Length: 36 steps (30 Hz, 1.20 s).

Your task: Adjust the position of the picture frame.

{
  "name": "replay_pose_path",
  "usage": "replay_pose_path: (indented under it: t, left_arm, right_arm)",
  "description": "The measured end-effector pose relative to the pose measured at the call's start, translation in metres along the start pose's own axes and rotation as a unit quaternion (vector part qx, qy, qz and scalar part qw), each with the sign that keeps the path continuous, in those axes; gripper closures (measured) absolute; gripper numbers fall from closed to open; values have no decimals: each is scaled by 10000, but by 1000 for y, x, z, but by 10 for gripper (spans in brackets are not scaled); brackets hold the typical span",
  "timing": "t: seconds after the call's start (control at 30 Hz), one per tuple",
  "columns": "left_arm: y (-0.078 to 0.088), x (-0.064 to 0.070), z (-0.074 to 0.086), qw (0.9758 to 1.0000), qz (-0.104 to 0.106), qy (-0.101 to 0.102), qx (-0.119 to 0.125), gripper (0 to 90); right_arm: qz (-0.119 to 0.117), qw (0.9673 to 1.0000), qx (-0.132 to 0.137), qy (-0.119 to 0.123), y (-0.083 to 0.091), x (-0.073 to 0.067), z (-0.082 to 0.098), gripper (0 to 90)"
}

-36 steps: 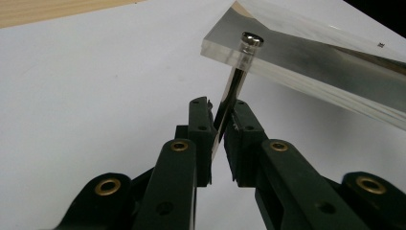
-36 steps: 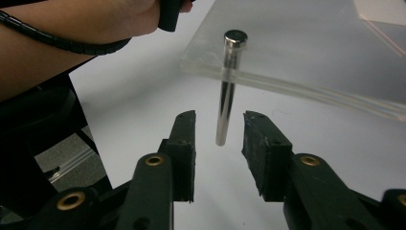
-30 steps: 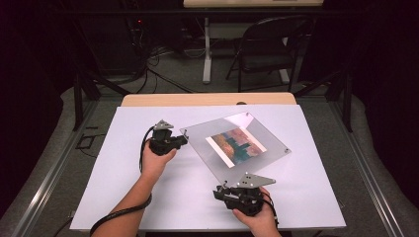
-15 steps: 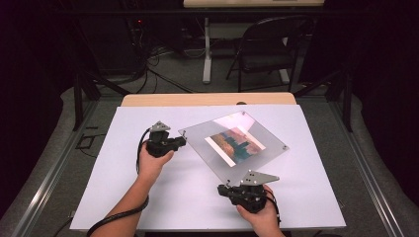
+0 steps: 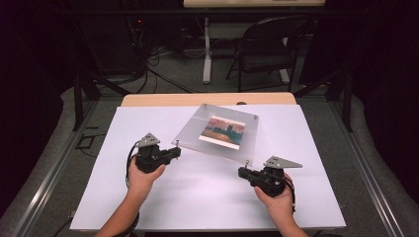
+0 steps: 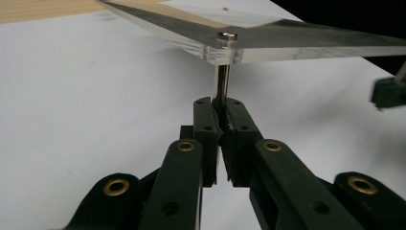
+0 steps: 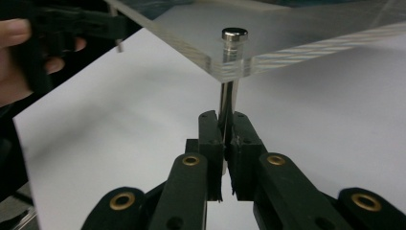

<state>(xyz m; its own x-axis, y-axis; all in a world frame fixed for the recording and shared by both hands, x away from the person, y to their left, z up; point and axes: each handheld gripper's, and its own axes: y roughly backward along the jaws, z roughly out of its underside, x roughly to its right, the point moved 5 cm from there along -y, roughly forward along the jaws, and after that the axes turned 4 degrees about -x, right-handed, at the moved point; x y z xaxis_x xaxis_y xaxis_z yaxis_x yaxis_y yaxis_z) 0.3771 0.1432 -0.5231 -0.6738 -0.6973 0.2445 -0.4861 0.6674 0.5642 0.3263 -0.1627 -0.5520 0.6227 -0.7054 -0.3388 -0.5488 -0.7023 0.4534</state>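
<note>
A clear acrylic picture frame (image 5: pixel 192 133) with a small landscape print (image 5: pixel 223 130) hangs tilted above the white sheet, carried at its two near corners. My left gripper (image 5: pixel 177 149) is shut on the thin metal leg (image 6: pixel 222 84) under the left corner; its jaws have just been closing on that leg, which is pinched between the pads (image 6: pixel 220 120). My right gripper (image 5: pixel 242 171) is shut on the leg (image 7: pixel 226 100) under the near right corner, gripped just below the acrylic edge (image 7: pixel 226 132).
A white sheet (image 5: pixel 197 197) covers the table, with a wooden strip (image 5: pixel 207 98) showing along the far edge. A folding chair (image 5: pixel 269 44) and floor cables (image 5: pixel 163 54) lie behind the table. Metal rails (image 5: pixel 44 173) run along both sides.
The frame has turned and shifted toward the far left. My left hand has come nearer and my right hand has gone right and away, each with its corner.
</note>
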Motion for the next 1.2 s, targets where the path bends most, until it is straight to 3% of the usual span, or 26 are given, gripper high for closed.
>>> replay_pose_path:
  t: [0.17, 0.4, 0.77, 0.93, 1.2]
  left_arm:
    - [1, 14, 9, 9999, 120, -16, -2, 854]
    - [1, 18, 22, 9998, 179, 45, -51, 854]
    - [-8, 5, 37, 9994, 77, 275, -188, 850]
    - [-11, -5, 34, 9988, -6, 469, -104, 850]
    - [-16, -9, 27, 9988, -20, 487, -78, 850]
  right_arm:
    - [329, 9994, -7, -97, -2, 20, -1, 857]
    - [472, 9988, -147, -33, -10, 31, -3, 857]
    - [465, 9985, -292, 85, -25, 31, 0, 852]
    - [477, 9984, -277, 125, -30, 30, -7, 852]
    - [529, 9983, -208, 116, -34, 37, -12, 852]
